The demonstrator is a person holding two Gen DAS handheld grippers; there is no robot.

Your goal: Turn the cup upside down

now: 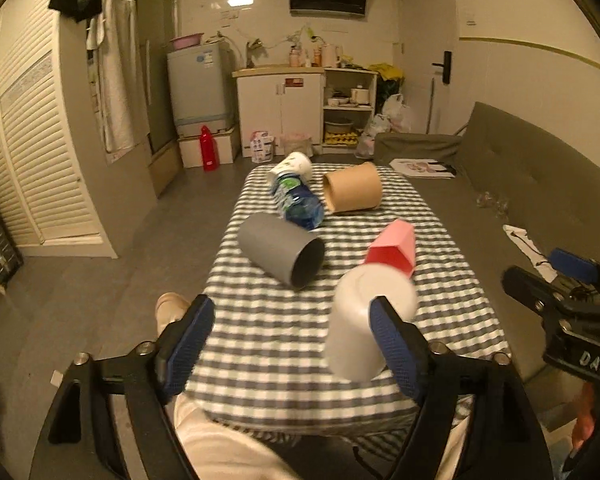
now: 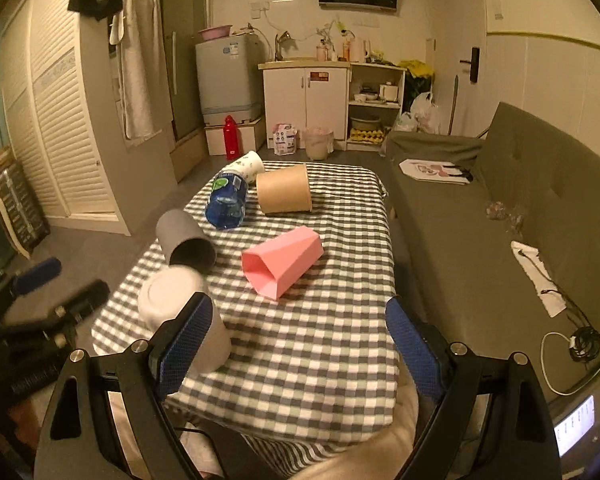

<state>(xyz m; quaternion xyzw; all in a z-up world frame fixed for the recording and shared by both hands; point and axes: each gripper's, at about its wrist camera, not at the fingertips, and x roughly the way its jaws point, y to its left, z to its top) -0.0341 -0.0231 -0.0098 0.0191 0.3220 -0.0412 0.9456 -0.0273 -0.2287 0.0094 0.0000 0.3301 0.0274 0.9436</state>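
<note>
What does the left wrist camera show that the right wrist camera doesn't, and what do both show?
Only the left wrist view: the right tool at its right edge, and the pink cup's closed base.

Only the right wrist view: the left tool at its left edge, the pink cup's open mouth, and a coiled cable on the sofa.

Both: the checkered table, white cup standing upside down, grey cup, brown cup and blue bottle lying on their sides.

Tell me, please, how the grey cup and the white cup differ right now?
The grey cup lies on its side, its dark mouth open toward the cameras; the white cup stands upside down, base up. The grey one lies farther along the table, the white one nearest the tongs. Both rest on the checked tablecloth, ungripped.
</note>
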